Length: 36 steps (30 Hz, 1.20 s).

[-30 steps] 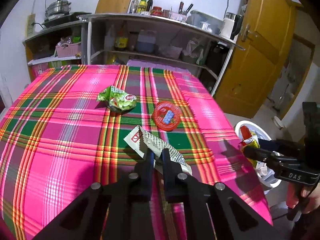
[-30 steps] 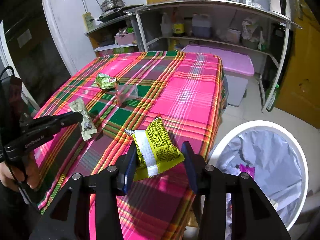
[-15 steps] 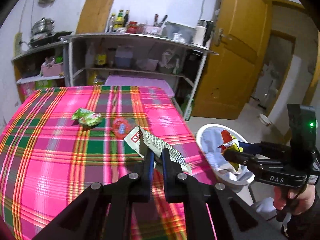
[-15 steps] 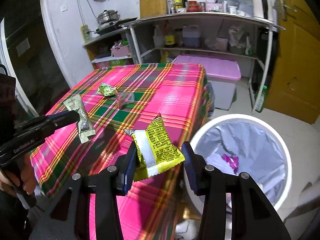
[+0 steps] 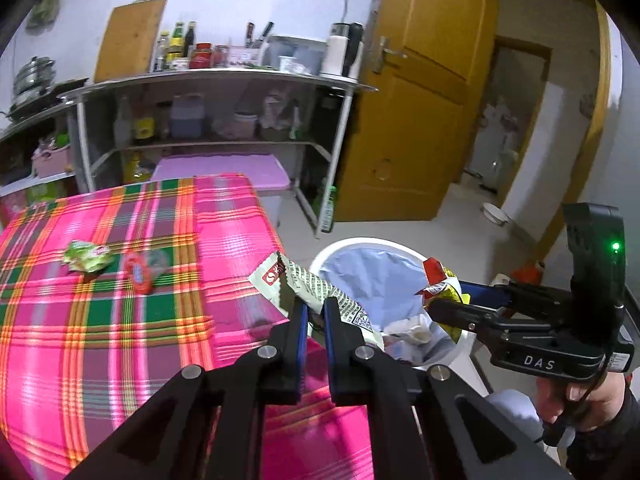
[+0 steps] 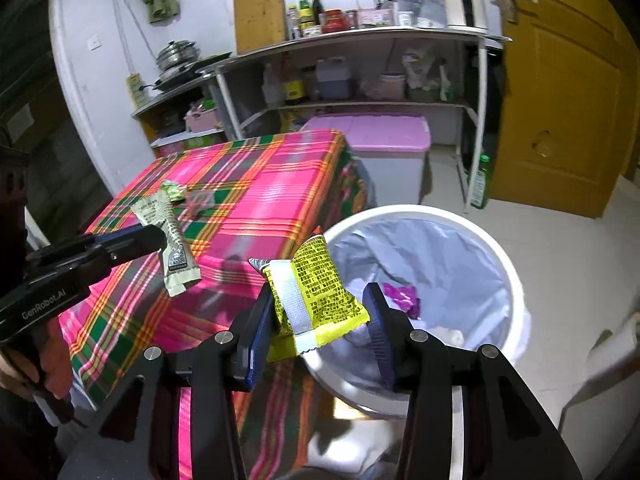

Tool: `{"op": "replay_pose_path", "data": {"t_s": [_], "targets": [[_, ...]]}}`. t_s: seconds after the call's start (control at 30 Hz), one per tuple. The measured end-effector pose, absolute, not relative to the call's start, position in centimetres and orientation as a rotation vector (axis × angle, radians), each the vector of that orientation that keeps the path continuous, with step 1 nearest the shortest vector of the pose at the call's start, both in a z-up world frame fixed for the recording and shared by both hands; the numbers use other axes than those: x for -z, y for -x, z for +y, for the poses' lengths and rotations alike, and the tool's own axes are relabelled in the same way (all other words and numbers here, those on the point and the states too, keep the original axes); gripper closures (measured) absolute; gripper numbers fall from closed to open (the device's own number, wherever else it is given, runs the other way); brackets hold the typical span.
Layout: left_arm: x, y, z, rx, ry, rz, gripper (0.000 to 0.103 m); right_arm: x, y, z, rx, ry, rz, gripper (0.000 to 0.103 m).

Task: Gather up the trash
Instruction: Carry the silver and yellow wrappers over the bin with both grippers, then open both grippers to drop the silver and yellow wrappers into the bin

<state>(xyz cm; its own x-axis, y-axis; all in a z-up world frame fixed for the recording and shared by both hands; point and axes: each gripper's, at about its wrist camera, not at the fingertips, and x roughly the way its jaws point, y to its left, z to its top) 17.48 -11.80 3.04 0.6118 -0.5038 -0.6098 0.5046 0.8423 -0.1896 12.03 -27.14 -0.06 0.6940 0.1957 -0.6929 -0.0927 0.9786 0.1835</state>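
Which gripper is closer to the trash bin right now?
Right. The right gripper, holding the yellow packet, sits at the trash bin rim, the packet partly over the opening. The left gripper, holding the pale wrapper, is at the table edge beside it.

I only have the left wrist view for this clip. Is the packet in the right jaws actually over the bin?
Observer: Yes. The right wrist view shows the yellow packet, clamped in the right gripper, above the near rim of the bin.
Operator: And the wrapper I'm holding?
Observer: From that side, the green-white wrapper in the left gripper shows against the tablecloth, not the bin's opening.
Operator: Anything in the bin that I can't see?
Observer: A purple wrapper lies inside on the liner.
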Motion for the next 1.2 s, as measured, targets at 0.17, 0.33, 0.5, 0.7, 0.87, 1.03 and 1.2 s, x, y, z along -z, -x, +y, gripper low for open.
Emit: {"op": "replay_pose_path", "data": {"t_s": [0.17, 0.33, 0.5, 0.7, 0.87, 1.03, 1.2], "targets": [[-2.1, -17.8, -14.5, 0.623, -0.017, 0.727, 0.095, 0.6, -11.9, -29.0, -0.124, -0.156, 0.798, 0.058], [-0.8, -18.9, -16.9, 0.656, -0.032, 0.759, 0.095, 1.6, -12.1, -30.3, -0.092, -0.18, 0.819, 0.058], [0.3, -20.3, -18.6, 0.673, -0.042, 0.786, 0.094, 2.7, -12.6, -31.6, -0.076, -0.2, 0.84, 0.057], [1.9, -22.0, -20.2, 0.693, -0.039, 0.822, 0.094, 3.9, -13.2, -32.6, -0.052, -0.211, 0.866, 0.053], [2.4, -22.1, -21.2, 0.704, -0.055, 0.829, 0.084, 4.3, -13.4, -33.0, -0.044, -0.218, 0.87, 0.051], [2.2, -21.9, -21.2, 0.699, -0.046, 0.822, 0.083, 4.2, -13.5, -33.2, -0.046, -0.211, 0.863, 0.051], [1.1, -21.3, -20.0, 0.683, -0.024, 0.8, 0.083, 3.3, -13.0, -32.6, -0.056, -0.2, 0.844, 0.051]]}}
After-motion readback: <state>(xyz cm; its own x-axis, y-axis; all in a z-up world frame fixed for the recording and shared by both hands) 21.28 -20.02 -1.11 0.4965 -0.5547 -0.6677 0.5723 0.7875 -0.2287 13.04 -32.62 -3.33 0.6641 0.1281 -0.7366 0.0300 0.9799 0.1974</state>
